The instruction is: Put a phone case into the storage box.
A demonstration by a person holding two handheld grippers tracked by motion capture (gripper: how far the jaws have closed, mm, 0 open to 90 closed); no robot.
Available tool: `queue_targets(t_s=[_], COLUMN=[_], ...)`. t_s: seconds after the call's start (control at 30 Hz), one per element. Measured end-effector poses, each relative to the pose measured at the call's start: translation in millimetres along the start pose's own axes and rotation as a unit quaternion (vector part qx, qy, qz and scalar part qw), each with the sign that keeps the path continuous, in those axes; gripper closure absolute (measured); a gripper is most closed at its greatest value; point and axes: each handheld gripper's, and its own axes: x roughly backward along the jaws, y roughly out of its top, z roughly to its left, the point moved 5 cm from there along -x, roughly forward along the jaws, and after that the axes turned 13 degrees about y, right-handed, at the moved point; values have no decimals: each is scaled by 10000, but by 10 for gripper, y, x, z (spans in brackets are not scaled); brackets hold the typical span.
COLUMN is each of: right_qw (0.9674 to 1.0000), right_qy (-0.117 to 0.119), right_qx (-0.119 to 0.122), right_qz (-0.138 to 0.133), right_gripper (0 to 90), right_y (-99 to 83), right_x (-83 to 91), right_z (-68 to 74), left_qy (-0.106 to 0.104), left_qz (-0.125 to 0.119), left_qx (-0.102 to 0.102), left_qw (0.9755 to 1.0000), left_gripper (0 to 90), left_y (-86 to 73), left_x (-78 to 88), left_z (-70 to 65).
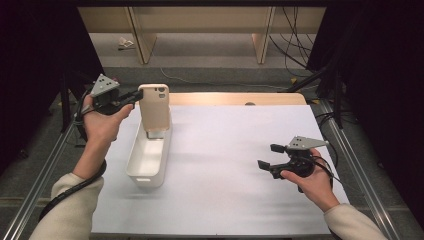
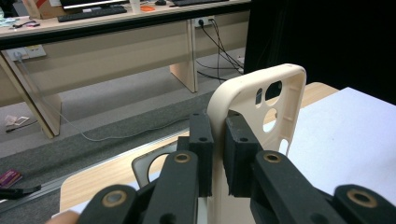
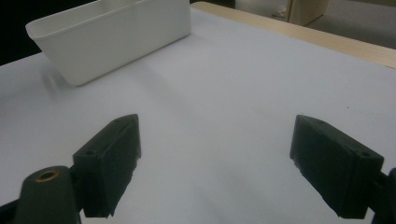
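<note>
Over the far end of the white bin (image 1: 148, 159), the left hand-held gripper (image 2: 218, 154) is clamped on the edge of the beige phone case (image 1: 154, 107), held upright. Looks mid-placement; next it probably lowers it in gently. Right hand-held gripper (image 1: 267, 156) sits wide open, idle above the counter (image 1: 225, 165).

— Beyond the table?
— Grey carpeted floor (image 1: 210, 50), with pale wooden desks (image 1: 200, 17) on panel legs, black cables (image 1: 295, 45) trailing down at right.
— And at the sides?
— Black curtains (image 1: 380, 75), dark. Also a keyboard (image 2: 91, 13) on a desk top and a wall socket (image 2: 205, 21) below.
</note>
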Motion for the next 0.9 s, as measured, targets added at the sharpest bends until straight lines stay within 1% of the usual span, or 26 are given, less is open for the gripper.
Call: queue_targets(t_s=[0.23,0.53,0.73,0.8,0.9], right_qw=[10000,10000,10000,10000,10000], right_qy=[-4,2,5,2,5], right_qx=[-2,-2,2,-2,-10], right_qz=[-21,-17,-16,-10,-2], right_gripper=[172,172,172,172,172], right_y=[2,1,2,1,1], right_x=[5,3,3,1,1], right_z=[-6,-6,-6,-6,-5], left_qy=[70,169,257,266,260], left_qz=[13,33,148,180,215], left_qx=[-36,-87,-114,-134,-112], left_qw=[10000,9998,9995,9994,9994], left_gripper=[824,824,824,824,824], left_y=[0,-56,-135,-168,-223], left_x=[-40,-116,-180,-205,-242], left_z=[47,128,193,205,219])
